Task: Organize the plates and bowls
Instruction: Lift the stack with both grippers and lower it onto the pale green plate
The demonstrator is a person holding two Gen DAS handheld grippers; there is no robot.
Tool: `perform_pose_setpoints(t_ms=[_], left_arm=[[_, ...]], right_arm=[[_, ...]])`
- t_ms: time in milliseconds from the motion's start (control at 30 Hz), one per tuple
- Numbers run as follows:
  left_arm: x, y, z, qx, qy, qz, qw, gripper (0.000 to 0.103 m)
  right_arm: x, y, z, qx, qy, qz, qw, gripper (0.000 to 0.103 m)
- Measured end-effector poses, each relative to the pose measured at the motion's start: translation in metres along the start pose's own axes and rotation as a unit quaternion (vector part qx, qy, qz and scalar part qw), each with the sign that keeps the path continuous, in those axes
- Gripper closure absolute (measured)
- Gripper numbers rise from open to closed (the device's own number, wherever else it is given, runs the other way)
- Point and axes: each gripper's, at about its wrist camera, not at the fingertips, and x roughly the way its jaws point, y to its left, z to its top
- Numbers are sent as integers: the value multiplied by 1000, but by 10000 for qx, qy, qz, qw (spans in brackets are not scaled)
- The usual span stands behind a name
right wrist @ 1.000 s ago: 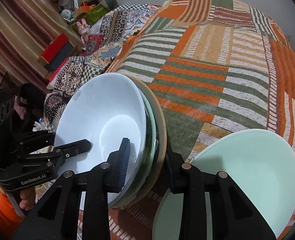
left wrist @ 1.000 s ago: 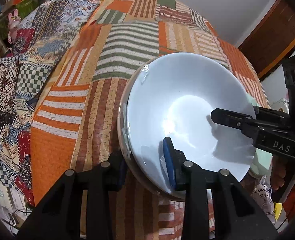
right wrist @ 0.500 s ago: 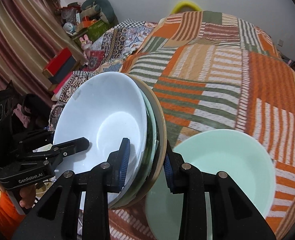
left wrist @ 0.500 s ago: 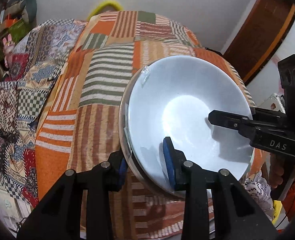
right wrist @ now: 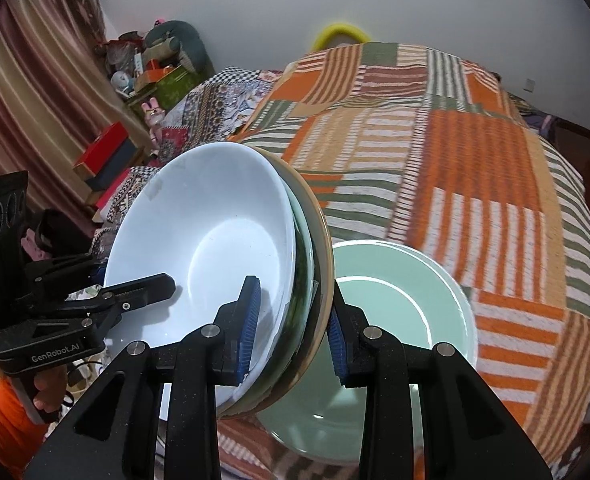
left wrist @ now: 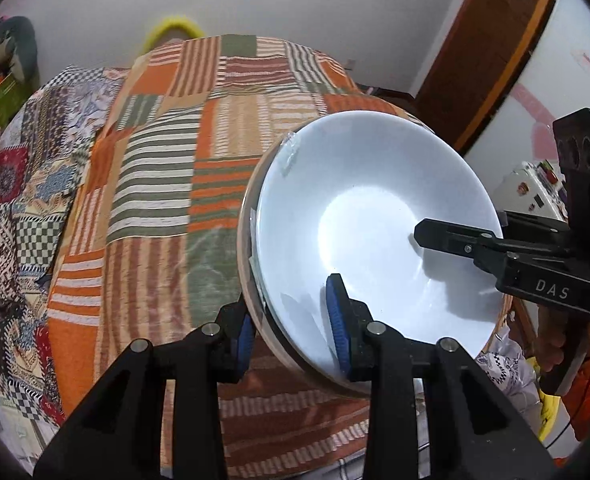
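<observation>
Both the left gripper (left wrist: 291, 324) and right gripper (right wrist: 293, 320) pinch the tilted bowl stack (right wrist: 223, 248) between their jaws, the mint bowl (right wrist: 395, 304) lying just right of the right jaws on the bed (right wrist: 475, 168).

- The nested dish stack (right wrist: 215, 248) is clamped at its rim by both the left claw (left wrist: 291, 330) and right claw (right wrist: 293, 332), above the bed (right wrist: 475, 168).
- A separate bowl (right wrist: 395, 320) lies on the bed, right of the stack.
</observation>
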Motion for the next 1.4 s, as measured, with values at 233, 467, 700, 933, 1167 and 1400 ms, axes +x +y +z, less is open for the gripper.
perform_pose_setpoints(t_ms=[233, 467, 700, 933, 1167, 1400], left_arm=[[15, -24, 4, 196, 140, -152, 9996, 70], [37, -43, 7, 343, 337, -237, 9986, 70], [60, -50, 10, 387, 549, -276, 9974, 70], [74, -50, 14, 360, 689, -272, 9966, 70], [79, -46, 15, 332, 684, -297, 9967, 70], [89, -36, 15, -94, 769, -354, 9964, 68]], right_arm=[[-12, -22, -13, 211, 9, -160, 9996, 74], [-16, -45, -22, 429, 65, -224, 9988, 74], [-9, -63, -30, 633, 197, -230, 9975, 74], [1, -73, -33, 747, 353, -198, 9964, 74], [4, -79, -33, 903, 382, -73, 9952, 74], [5, -76, -34, 901, 346, 17, 9953, 59]])
